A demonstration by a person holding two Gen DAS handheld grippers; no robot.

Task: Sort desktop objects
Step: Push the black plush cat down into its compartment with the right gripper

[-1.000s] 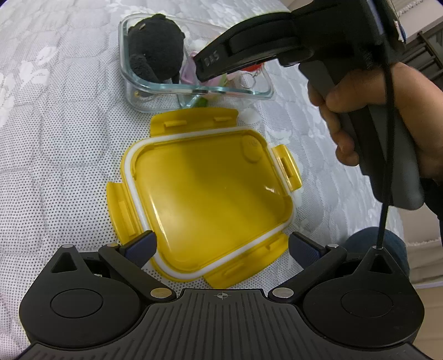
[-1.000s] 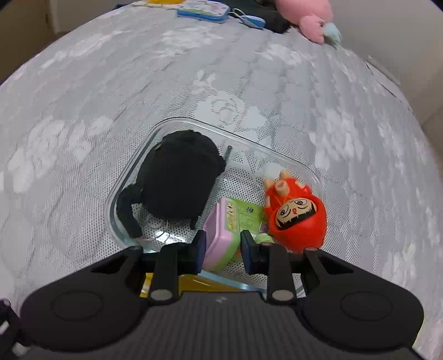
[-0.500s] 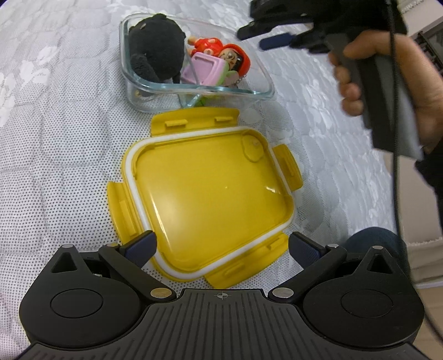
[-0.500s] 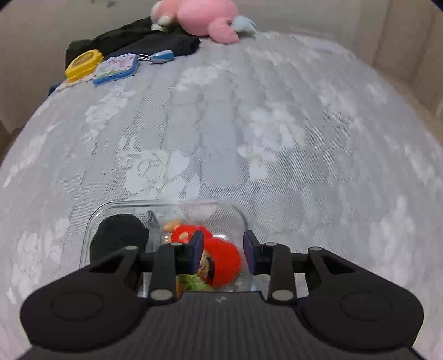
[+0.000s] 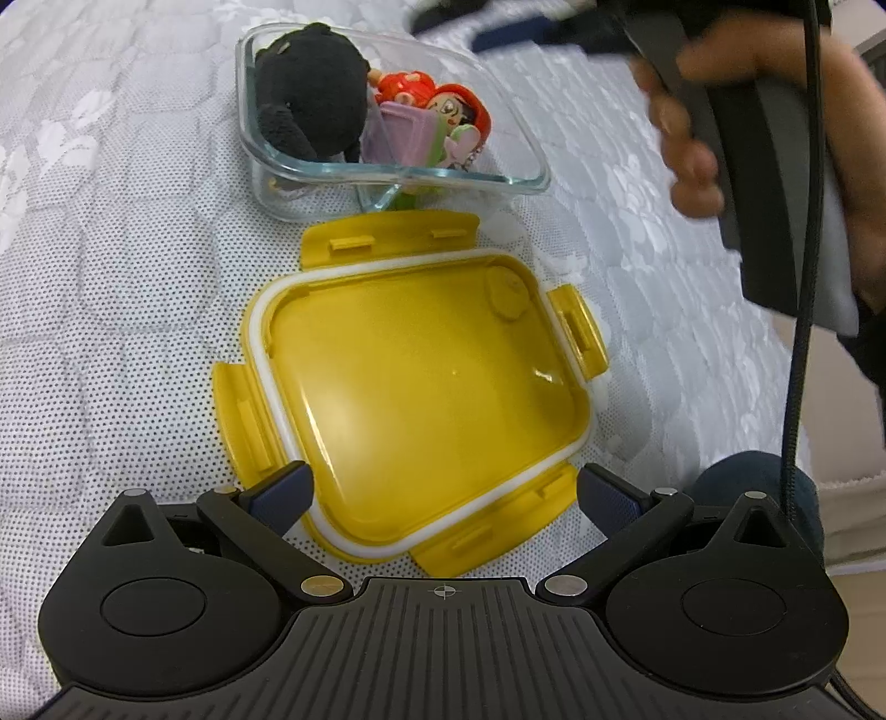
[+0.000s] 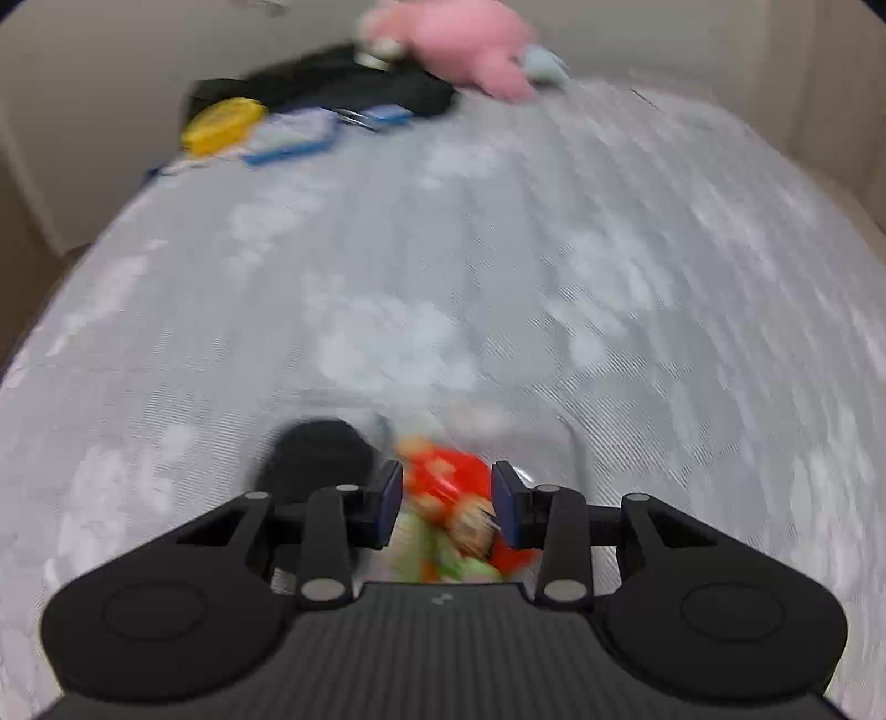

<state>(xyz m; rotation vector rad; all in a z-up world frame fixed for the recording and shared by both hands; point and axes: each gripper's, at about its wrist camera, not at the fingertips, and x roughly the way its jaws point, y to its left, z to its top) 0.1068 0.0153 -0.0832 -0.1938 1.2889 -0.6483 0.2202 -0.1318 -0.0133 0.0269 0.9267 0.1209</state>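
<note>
A yellow snap lid [image 5: 410, 376] lies flat on the white quilted surface. My left gripper [image 5: 443, 490] stands open, one fingertip on each side of the lid's near corner, not touching it. Behind the lid sits a glass container [image 5: 531, 166] holding a black plush [image 5: 310, 94], a red doll [image 5: 443, 99] and a pink case [image 5: 404, 133]. My right gripper [image 6: 447, 501], blurred, hovers above the container. Its jaws are opening with nothing between them. The red doll [image 6: 448, 471] and the black plush [image 6: 315, 459] show below them.
A person's hand [image 5: 692, 166] holds the right gripper's handle at the upper right. At the far edge of the surface lie a pink plush [image 6: 470, 44], black cloth [image 6: 343, 83], a yellow item [image 6: 221, 124] and a blue-edged card [image 6: 293, 135].
My right gripper has let go of the pink case in the container, risen and drawn back, and its jaws have widened. The left gripper and the lid have not moved.
</note>
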